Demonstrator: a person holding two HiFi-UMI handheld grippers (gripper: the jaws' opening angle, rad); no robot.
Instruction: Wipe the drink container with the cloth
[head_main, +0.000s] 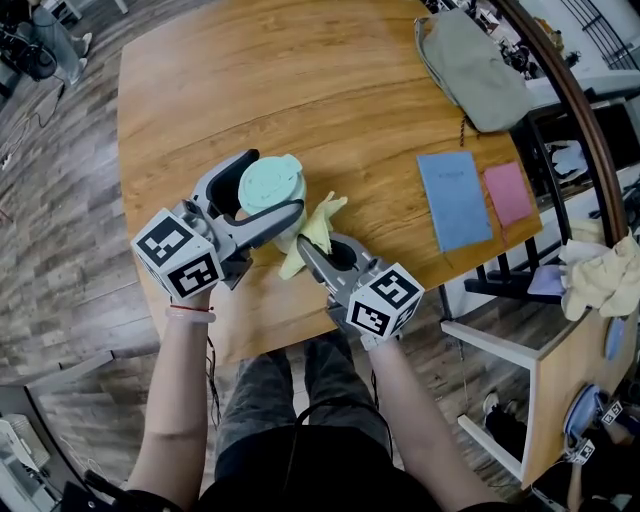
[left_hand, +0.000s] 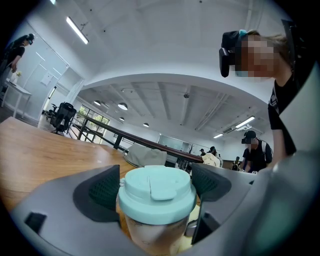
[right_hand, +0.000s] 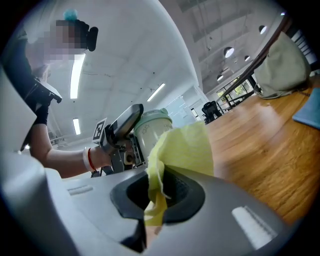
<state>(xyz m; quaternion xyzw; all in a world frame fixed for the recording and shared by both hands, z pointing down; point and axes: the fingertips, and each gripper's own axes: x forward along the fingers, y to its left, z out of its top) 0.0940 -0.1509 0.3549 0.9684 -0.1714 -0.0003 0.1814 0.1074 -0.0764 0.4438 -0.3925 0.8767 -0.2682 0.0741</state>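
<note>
Yellow cloth (head_main: 318, 228) is pinched tight in the right hand-held gripper (head_main: 312, 255). Its jaws are clenched on the fabric, and the loose end sticks up past the tips. Just to its left, the left hand-held gripper (head_main: 272, 186) grasps the cup (left_hand: 157, 195) by its sides, below the mint-green lid (head_main: 270, 183). The cloth stands just beside the cup. Under both is the wooden table (head_main: 300, 80). Farther off, to the right gripper's right, lie a blue notebook (head_main: 455, 198) and a pink notebook (head_main: 508, 192), with a grey bag (head_main: 470, 65) beyond them.
</note>
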